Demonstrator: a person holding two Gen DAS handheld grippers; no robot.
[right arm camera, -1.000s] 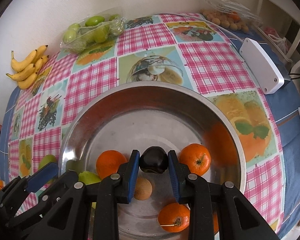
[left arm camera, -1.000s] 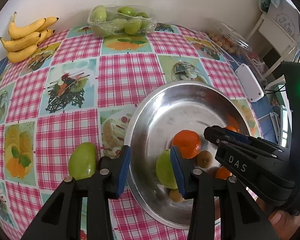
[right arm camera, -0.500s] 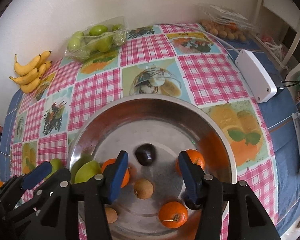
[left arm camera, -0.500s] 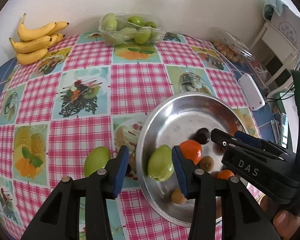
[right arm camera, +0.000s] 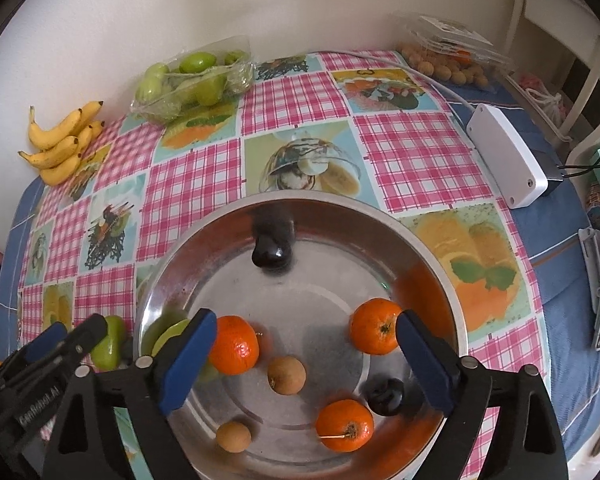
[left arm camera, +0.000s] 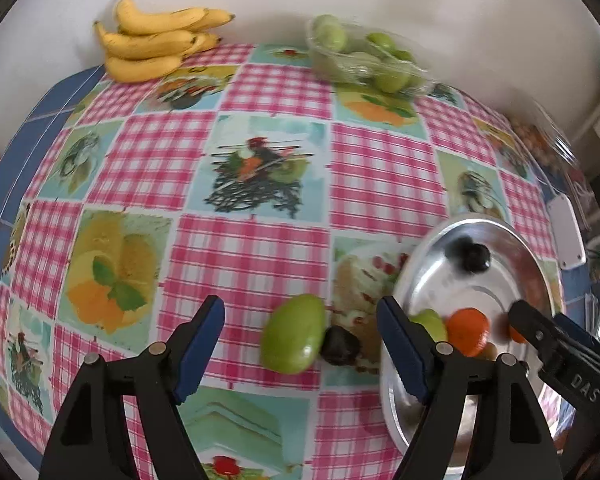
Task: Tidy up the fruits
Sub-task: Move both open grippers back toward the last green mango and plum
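Left gripper [left arm camera: 300, 344]: fingers spread, just been opening; green fruit [left arm camera: 292, 334] lies between them on the surface [left arm camera: 251, 248], a dark fruit [left arm camera: 340, 346] touching it
Right gripper [right arm camera: 306, 354]: fingers spread, just been opening, pinching nothing; above the metal bowl [right arm camera: 436, 280]
Bowl contents: oranges [right arm camera: 233, 345]; small brown fruits [right arm camera: 286, 375]; dark plum [right arm camera: 271, 254] near far rim
Back edge: bananas [left arm camera: 151, 46]; bagged green fruits [left arm camera: 364, 58]

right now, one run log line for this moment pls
left claw: just opened, over green fruit on tablecloth | right claw: just opened, empty, over metal bowl | dark fruit loose in bowl
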